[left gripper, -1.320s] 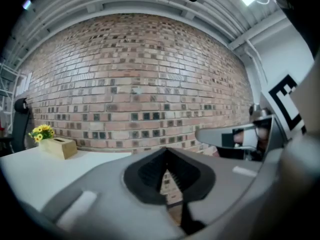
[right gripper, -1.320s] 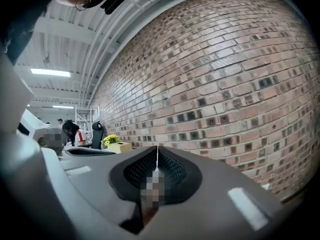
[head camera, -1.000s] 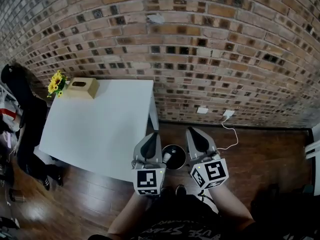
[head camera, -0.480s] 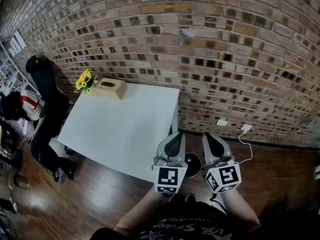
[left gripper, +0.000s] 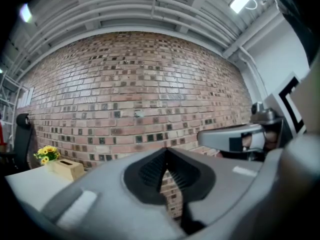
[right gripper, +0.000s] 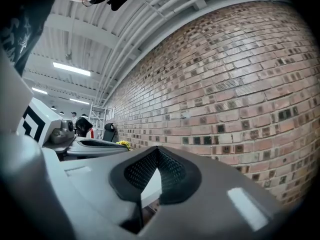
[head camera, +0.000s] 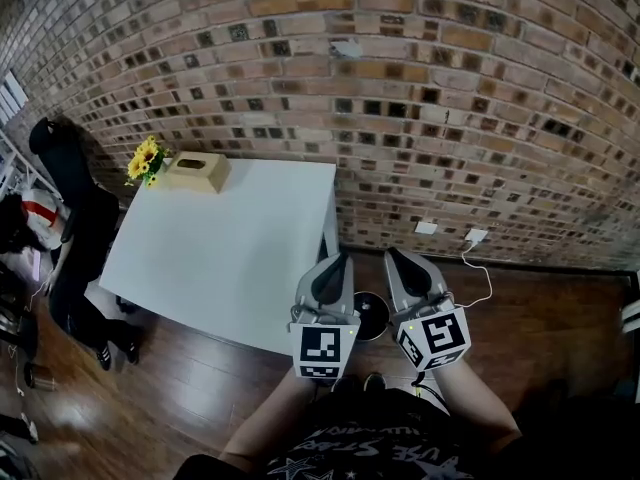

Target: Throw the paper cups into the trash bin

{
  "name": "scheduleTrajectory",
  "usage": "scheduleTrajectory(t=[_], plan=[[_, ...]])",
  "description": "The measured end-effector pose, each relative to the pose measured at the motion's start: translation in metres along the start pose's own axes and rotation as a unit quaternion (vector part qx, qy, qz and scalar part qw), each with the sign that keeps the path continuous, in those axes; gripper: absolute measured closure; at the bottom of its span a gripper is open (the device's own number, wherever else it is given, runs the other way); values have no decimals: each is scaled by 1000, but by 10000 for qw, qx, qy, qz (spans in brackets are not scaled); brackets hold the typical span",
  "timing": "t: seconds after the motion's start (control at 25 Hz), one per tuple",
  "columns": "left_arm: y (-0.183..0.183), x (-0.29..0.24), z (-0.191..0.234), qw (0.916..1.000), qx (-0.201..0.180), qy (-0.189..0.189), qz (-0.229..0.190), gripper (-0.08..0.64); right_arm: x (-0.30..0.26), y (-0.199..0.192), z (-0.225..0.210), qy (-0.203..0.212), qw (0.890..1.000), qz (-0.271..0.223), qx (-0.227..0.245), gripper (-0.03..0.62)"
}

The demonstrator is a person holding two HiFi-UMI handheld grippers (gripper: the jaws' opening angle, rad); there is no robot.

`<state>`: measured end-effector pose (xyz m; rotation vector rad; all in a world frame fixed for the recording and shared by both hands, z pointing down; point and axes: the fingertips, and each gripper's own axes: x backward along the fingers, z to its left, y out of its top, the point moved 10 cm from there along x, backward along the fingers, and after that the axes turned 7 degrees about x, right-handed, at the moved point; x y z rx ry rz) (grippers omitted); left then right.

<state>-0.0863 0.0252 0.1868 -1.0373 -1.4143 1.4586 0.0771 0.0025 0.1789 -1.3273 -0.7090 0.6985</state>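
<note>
Paper cups do not show in any view, so the step in hand is best judged as a check: either the throwing is done or the cups lie out of frame. Going from the left, a dark chair stands off the desk's far side. Yellow flowers and a tan tissue box sit at the back left corner of the white desk, and the rest of its top is bare. The left gripper hangs past the desk's near right corner, jaws together with nothing between them; only brick wall shows beyond its tips. The trash bin stands on the wooden floor just beside that corner, between the two grippers in the head view and largely covered by them. It looks round, dark inside, with a paler rim, and what lies in it cannot be told. The right gripper is near its partner, jaws likewise pressed together and empty. To do this well, it seems wise to lean over the bin and confirm the cups are inside. If one turns up elsewhere, the jaws should part before the reach and then grip a thin cup lightly, so the wall does not crumple and slip out.
</note>
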Motion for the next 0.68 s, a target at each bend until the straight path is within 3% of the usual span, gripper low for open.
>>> scheduleTrajectory(t=[0.68], plan=[[-10, -7, 2, 9999, 82, -65, 64, 555, -5, -5, -3, 55, 9997, 243, -53, 586]])
